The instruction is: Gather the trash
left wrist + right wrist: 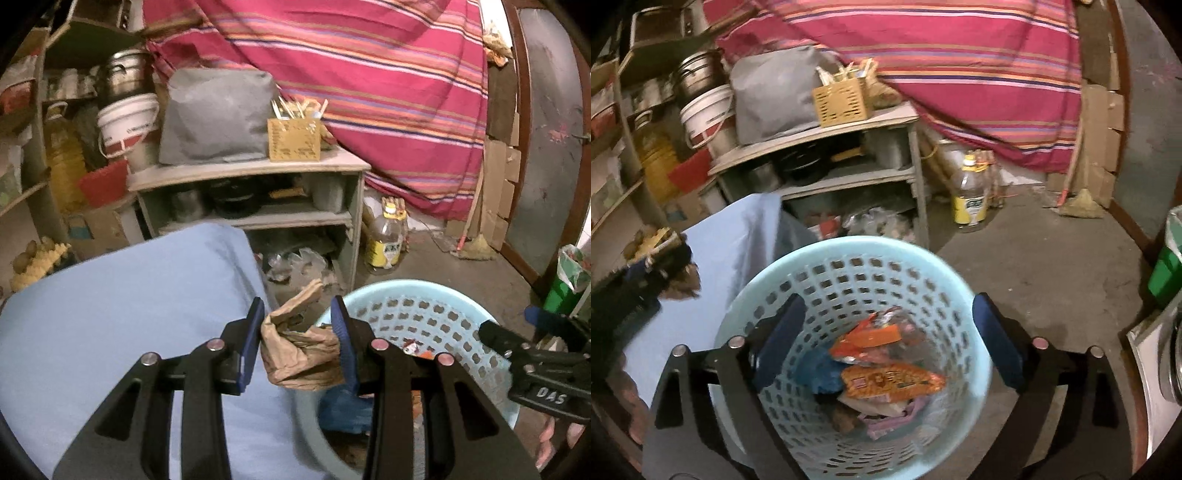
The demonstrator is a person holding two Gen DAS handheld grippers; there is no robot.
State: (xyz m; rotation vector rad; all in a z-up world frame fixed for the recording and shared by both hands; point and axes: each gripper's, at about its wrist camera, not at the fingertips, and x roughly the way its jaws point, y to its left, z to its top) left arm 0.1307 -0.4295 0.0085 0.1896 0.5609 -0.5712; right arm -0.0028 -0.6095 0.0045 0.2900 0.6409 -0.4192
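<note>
Black arms of the left gripper (297, 332) fill the lower middle of the left view, and a crumpled brown paper bag (301, 354) is clamped between the blue pads, held just beside the rim of the pale blue basket (417, 291). Light, soft and easily torn, the bag is best gripped at its bunched middle. At the bottom of the right view the right gripper (888, 339) is seen spread wide and empty above the basket, where orange wrappers (892, 380) are already lying.
</note>
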